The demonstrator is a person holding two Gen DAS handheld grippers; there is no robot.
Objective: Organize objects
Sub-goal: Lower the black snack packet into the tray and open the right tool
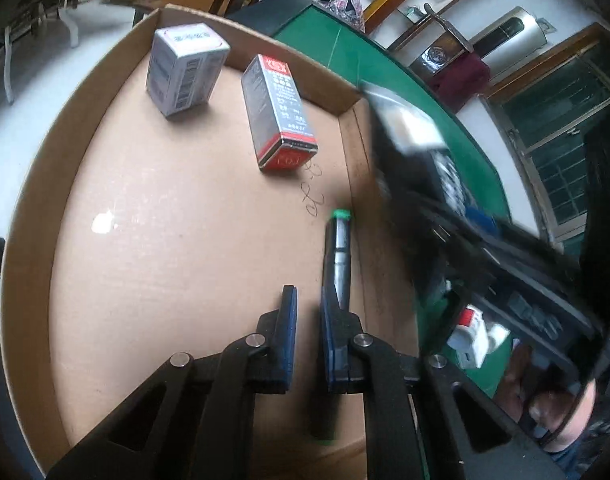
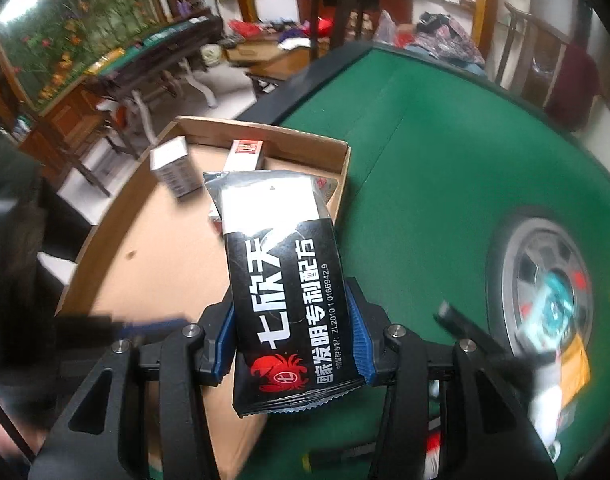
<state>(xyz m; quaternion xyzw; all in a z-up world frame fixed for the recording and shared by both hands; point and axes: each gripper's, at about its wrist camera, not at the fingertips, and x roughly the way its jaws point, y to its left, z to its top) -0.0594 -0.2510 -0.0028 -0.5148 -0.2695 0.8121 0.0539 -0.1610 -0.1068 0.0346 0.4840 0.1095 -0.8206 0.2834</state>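
Right tool (image 2: 293,344) clamped on black packet (image 2: 283,276); left tool (image 1: 307,320) seemingly empty.

- The tray (image 1: 209,216) is matt brown cardboard.
- The desk (image 2: 445,168) has a green felt-like cloth top.
- The packet (image 2: 283,292) is glossy black plastic film.
- The two small boxes (image 1: 185,68) (image 1: 279,114) are smooth printed card.
- The pen-like tube (image 1: 339,256) looks shiny, with a green cap.

Two boxes (image 1: 187,68) (image 1: 279,114) stand in the tray (image 1: 37,208), pen (image 1: 337,256) nearer.
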